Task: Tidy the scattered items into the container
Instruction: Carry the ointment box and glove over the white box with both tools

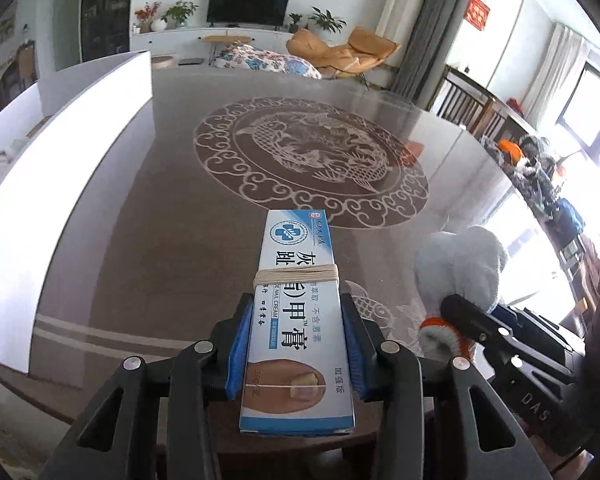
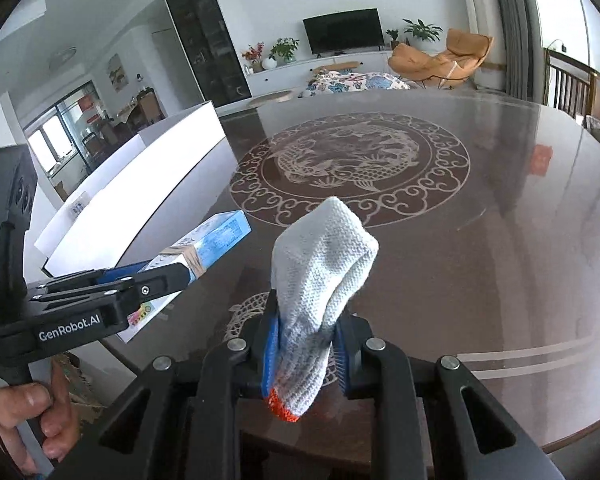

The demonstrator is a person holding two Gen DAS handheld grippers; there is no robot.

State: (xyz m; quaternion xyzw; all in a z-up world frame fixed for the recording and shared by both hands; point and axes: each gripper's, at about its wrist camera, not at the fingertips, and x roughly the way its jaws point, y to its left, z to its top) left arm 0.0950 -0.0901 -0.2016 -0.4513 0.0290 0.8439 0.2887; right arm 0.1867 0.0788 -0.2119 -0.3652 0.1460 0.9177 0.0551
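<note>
1. You're working in a living room, over a glossy dark round table (image 1: 172, 208) with a dragon medallion in its middle; the white container (image 1: 60, 184) is sitting by the table's left edge.
2. Your left gripper (image 1: 296, 344) is pinching the nail cream box (image 1: 296, 320) lengthwise, clear of the tabletop.
3. Your right gripper (image 2: 306, 354) is squeezing the knit glove (image 2: 320, 280) near its orange cuff, near the table's front edge.
4. Looks like you're in the carry step. Next you're swinging both left, getting over the container's rim, then letting go.
</note>
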